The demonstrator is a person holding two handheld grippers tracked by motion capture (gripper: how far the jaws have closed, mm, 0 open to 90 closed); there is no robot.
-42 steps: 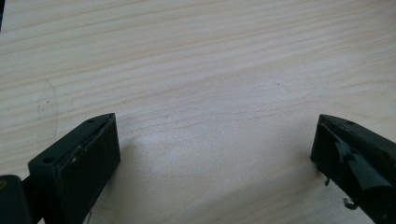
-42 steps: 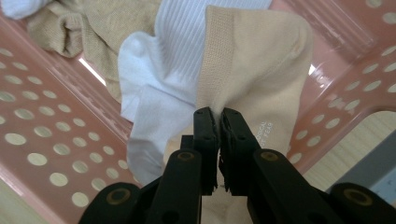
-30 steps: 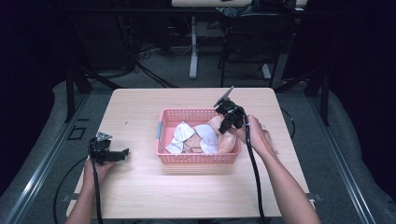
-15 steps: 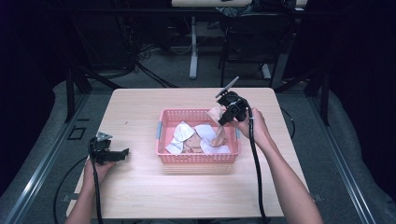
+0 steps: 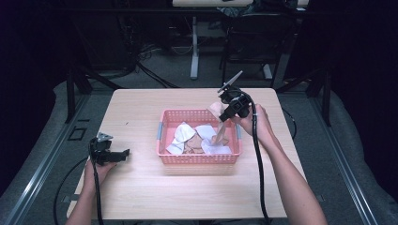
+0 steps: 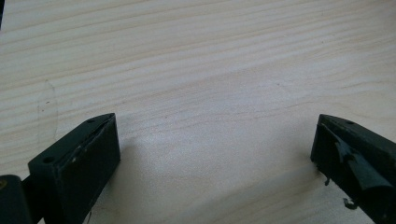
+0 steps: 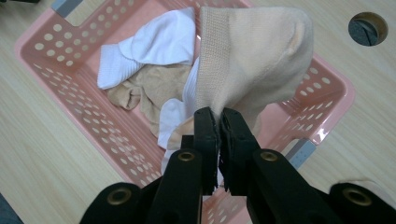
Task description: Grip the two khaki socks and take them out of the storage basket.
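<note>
From the high view, one pale wooden table (image 5: 141, 187) carries one pink plastic basket (image 5: 199, 158), rectangular, its walls pierced with rows of small holes and a grey handle tab at each short end. Inside lies a loose heap of socks – white ones (image 5: 183, 136) and beige ones, too tangled here to count exactly. The right gripper (image 5: 224, 118) is held above the basket's far right corner, and one beige sock (image 5: 219, 132) hangs from it, its lower end down among the heap. The left gripper (image 5: 126, 153) rests on the table well to the left of the basket, in the person's left hand (image 5: 96, 169). In the left gripper view, two black blocky jaws stand wide apart with nothing but smooth, fine-grained wood (image 6: 210, 93) between them. In the right gripper view, the right gripper (image 7: 218, 122) has its two jaws pressed nearly together on a fold of the beige sock (image 7: 252, 56) – a soft knit with a ribbed band down one side, bulging into a rounded pouch above the jaws. Below it the basket (image 7: 60, 51) holds at least two white socks (image 7: 154, 46) and one more beige sock (image 7: 154, 91), crumpled. One round hole (image 7: 368, 28) shows in the tabletop beyond the basket.
</note>
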